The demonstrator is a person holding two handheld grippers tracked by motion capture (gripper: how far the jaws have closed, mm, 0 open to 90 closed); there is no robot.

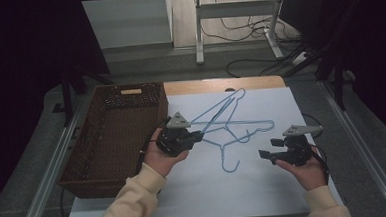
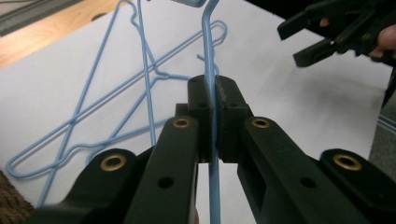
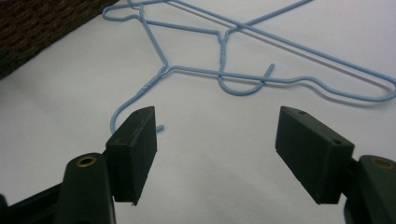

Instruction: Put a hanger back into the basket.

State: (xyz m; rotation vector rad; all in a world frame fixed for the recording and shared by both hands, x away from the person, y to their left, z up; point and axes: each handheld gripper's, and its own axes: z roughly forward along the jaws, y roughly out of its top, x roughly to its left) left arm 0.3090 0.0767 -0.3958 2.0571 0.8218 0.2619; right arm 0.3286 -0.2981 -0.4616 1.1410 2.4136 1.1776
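Light blue wire hangers lie tangled on a white sheet (image 1: 265,195). My left gripper (image 1: 198,134) (image 2: 214,88) is shut on the thin wire of one blue hanger (image 1: 220,108) (image 2: 208,60), which runs straight up between its pads. Another hanger (image 1: 242,123) (image 3: 303,60) lies flat, and a hanger hook (image 1: 230,165) (image 3: 113,122) points toward the front edge. My right gripper (image 1: 264,155) (image 3: 215,149) is open with nothing between its jaws, held just right of that hook. In the left gripper view the right gripper (image 2: 327,32) shows at the upper right.
A dark brown woven basket (image 1: 82,144) (image 3: 37,28) stands along the table's left side, beside my left hand. A wooden strip of table (image 1: 205,85) shows beyond the sheet. Desk legs and cables stand on the floor behind.
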